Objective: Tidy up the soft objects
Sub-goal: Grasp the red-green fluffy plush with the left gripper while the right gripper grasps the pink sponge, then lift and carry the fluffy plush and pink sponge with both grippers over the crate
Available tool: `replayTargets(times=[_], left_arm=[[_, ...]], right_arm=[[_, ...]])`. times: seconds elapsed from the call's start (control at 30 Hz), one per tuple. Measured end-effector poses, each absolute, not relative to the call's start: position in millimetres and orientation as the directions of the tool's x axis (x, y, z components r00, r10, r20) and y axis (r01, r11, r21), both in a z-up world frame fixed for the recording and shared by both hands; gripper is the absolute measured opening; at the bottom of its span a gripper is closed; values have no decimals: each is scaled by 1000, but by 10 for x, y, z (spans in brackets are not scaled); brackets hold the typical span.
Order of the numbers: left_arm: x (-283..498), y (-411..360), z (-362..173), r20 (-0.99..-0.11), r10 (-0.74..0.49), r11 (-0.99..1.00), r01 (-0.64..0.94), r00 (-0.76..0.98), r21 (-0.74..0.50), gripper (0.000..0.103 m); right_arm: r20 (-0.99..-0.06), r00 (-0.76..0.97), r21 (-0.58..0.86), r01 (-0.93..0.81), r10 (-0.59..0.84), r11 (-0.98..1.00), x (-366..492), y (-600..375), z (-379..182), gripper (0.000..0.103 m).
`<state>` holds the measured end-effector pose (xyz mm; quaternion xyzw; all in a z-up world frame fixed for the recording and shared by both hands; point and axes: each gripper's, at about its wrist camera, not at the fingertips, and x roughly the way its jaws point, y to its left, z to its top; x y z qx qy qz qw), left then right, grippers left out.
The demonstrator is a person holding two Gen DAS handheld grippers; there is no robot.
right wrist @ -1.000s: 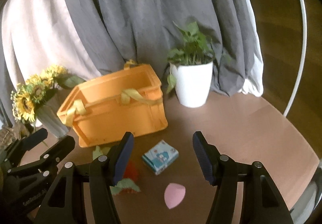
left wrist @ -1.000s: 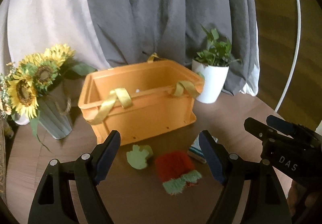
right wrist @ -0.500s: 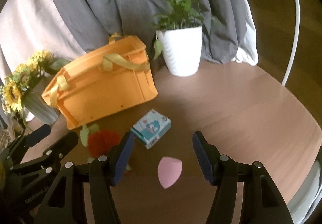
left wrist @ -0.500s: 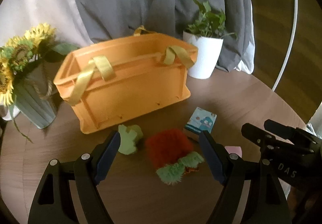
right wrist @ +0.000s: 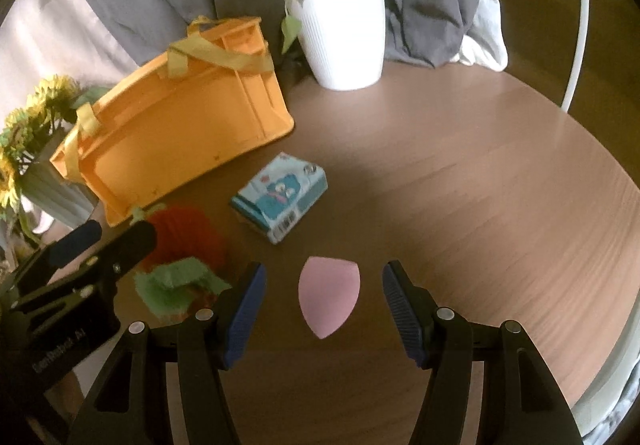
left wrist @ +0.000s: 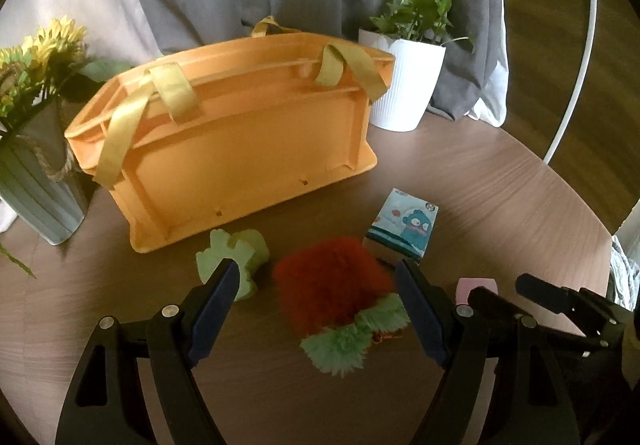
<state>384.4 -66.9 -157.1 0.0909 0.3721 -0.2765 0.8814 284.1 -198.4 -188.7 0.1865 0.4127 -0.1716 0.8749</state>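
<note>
Sponge (right wrist: pixel 329 295) lies apart from packet (right wrist: pixel 280 195), bare tabletop (right wrist: pixel 500 205) rightward.

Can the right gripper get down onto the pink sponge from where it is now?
Probably yes. The right gripper is open, and the pink sponge lies on the bare table right between its fingers with gaps on both sides. The box and red plush sit clear of it.
</note>
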Motion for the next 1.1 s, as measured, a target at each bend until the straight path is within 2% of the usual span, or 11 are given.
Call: replayTargets(times=[0.43,0.63,0.87,1.03,1.1], left_arm=[[3994,-780,-1876,-749,-415,830,551,516,-80,80],[4026,-840,-1983,-765,-408,830,551,498,-85,79],[4028,-881,-2071,-781,-409,821,565,472,-88,56],[4002,-885,-2085,-782,-401,823,563,478,-78,42],[3979,-886,-2062,-775,-405,818,571,484,-70,40]], right_arm=[[-804,573,169,472,-156,865,2892,-1970,-2071,61],[-803,574,164,470,-159,867,2929,-1989,-2095,52],[-804,577,173,455,-142,874,2933,-1989,-2107,40],[-803,581,169,437,-134,883,2939,-1968,-2111,39],[-802,581,169,439,-135,883,2937,-1983,-2109,38]])
